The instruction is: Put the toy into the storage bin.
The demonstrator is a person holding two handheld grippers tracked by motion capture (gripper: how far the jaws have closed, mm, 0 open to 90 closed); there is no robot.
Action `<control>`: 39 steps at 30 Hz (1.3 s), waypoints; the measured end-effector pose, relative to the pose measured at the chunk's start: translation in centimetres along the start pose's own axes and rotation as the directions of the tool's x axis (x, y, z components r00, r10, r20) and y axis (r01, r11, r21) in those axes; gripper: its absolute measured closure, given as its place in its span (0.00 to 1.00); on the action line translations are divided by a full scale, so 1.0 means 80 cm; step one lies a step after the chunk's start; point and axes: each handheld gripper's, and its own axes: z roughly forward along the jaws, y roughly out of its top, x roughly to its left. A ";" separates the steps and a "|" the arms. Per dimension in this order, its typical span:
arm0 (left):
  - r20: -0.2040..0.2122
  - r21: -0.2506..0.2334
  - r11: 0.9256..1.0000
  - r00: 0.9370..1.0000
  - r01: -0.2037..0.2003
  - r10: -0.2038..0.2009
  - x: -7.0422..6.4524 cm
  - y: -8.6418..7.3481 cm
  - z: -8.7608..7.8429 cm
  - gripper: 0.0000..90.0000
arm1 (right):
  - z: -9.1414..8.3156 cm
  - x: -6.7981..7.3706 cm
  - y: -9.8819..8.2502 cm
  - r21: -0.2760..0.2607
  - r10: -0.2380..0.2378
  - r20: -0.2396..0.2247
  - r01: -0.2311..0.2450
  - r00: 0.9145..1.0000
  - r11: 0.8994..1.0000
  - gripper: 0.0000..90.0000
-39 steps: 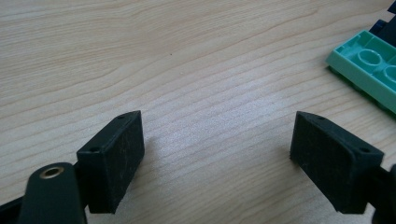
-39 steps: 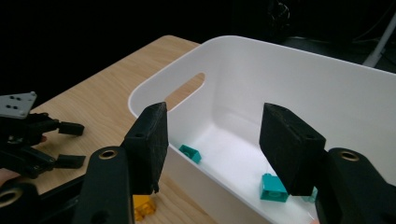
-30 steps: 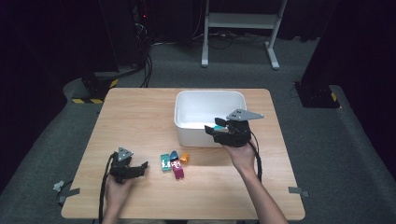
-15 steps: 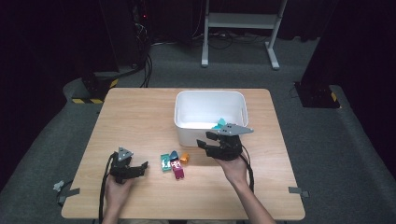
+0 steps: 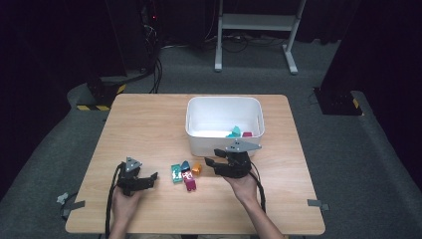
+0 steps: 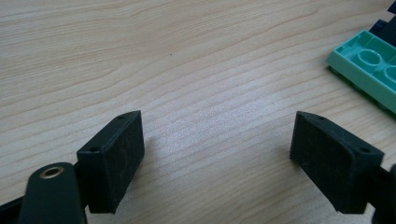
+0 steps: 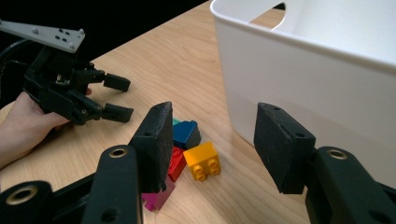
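Right gripper [image 5: 211, 164] lowered beside the white bin [image 5: 224, 143], jaws apart over a small pile of toy bricks.

The right gripper hangs just in front of the white bin's near wall, its jaws spread and holding nothing; they have just been opening a little, with no brick between them. Seen along its jaws in the right gripper view, the orange brick [image 7: 202, 161] lies on the wooden table [image 5: 149, 124] close to the bin's wall, with a dark blue brick [image 7: 186, 133] and a red brick [image 7: 176, 162] just beside it on the side away from the bin. A green plate brick [image 6: 369, 65] lies farther from the bin, next to that cluster. The left gripper [image 5: 148, 179] rests on the table well away from the bin, beyond the bricks, its jaws wide and empty. Inside the bin, teal and pink pieces [image 5: 239, 133] lie against the near wall.
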 end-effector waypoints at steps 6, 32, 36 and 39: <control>0.000 0.000 1.000 1.000 0.000 0.000 0.000 0.000 0.000 0.20 | 0.009 0.001 -0.010 0.013 -0.001 0.005 0.001 1.000 1.000 0.52; -0.002 0.002 1.000 1.000 -0.001 0.001 0.000 0.000 0.000 0.20 | 0.056 0.005 -0.030 0.100 -0.007 -0.011 0.008 1.000 0.995 0.49; -0.002 0.000 1.000 1.000 0.000 0.000 0.000 0.000 0.000 0.20 | 0.065 0.007 -0.032 0.129 -0.007 -0.014 0.009 1.000 0.992 0.49; -0.002 0.000 1.000 1.000 0.000 0.000 0.000 0.000 0.000 0.20 | 0.074 0.008 -0.033 0.145 -0.018 -0.013 0.019 1.000 0.989 0.48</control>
